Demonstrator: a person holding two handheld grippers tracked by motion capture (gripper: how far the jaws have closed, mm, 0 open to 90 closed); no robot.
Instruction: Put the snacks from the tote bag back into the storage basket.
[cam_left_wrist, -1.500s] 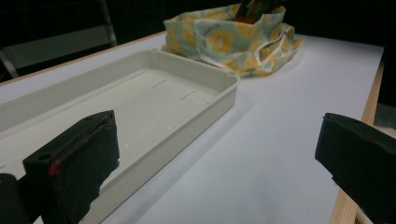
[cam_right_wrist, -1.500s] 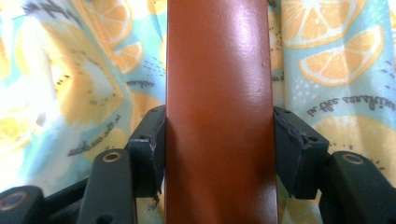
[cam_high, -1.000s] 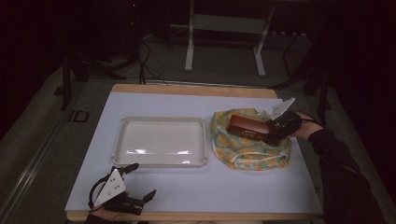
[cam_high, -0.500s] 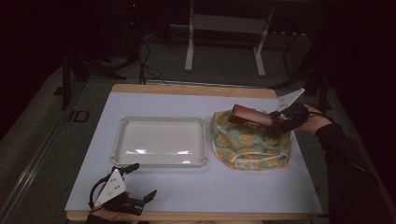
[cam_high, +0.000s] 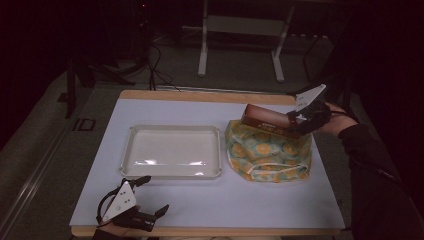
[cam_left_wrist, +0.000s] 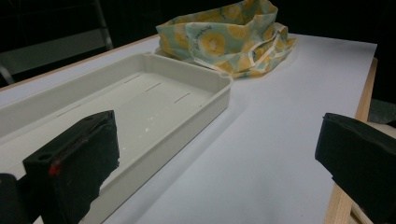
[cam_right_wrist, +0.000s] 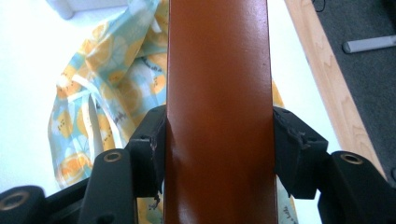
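Right gripper (cam_high: 295, 122) is pinching the brown box (cam_high: 267, 120) by its long sides, holding it in the air above the lemon-print bag (cam_high: 267, 155). White tray (cam_high: 172, 150) is sitting bare — likely destination, judging by layout. Left gripper (cam_high: 150, 215) is idling near the table's front edge, jaws spread wide, gripping nothing.

A long brown box (cam_high: 267, 120), clamped at one end, hangs above the lemon-print bag (cam_high: 267, 155).
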